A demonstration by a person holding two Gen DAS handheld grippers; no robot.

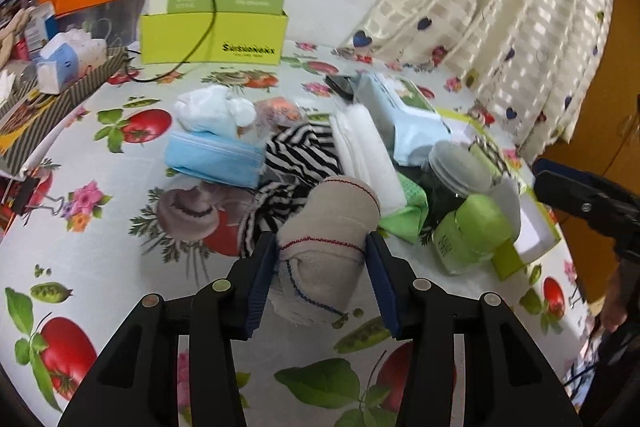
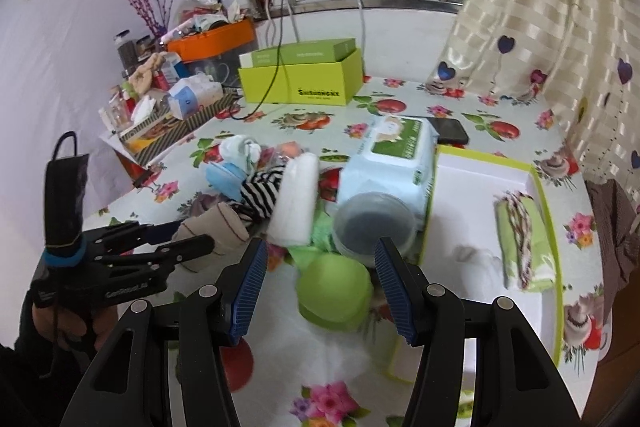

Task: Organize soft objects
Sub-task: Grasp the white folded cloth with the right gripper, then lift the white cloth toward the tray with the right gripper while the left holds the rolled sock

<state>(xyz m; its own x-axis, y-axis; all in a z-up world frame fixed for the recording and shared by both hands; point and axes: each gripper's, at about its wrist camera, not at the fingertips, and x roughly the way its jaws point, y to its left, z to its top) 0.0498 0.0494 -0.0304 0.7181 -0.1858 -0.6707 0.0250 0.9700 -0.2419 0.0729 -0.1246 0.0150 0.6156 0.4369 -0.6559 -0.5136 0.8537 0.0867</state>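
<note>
A beige bandage roll [image 1: 324, 227] with red and blue stitching lies on the flowered tablecloth, and my left gripper [image 1: 320, 243] is shut on it, one blue pad against each side. The right wrist view shows the same gripper [image 2: 194, 235] around the roll [image 2: 218, 223]. Behind it lie a black-and-white striped cloth [image 1: 296, 151], a blue mask pack [image 1: 212, 157], a white gauze roll [image 1: 360, 151] and a wet-wipes pack [image 1: 400, 115]. My right gripper [image 2: 322, 247] hangs open above a green-lidded jar [image 2: 334, 291], touching nothing. A white box [image 2: 480, 195] with a green rim holds a folded green towel [image 2: 524, 243].
A grey-lidded jar [image 2: 372, 223] stands against the wipes pack. A yellow-green box [image 1: 212, 35] with a cable over it sits at the back, and a striped tray of clutter [image 1: 64, 87] at the left. A black phone [image 2: 452, 129] lies near the curtain [image 2: 540, 7].
</note>
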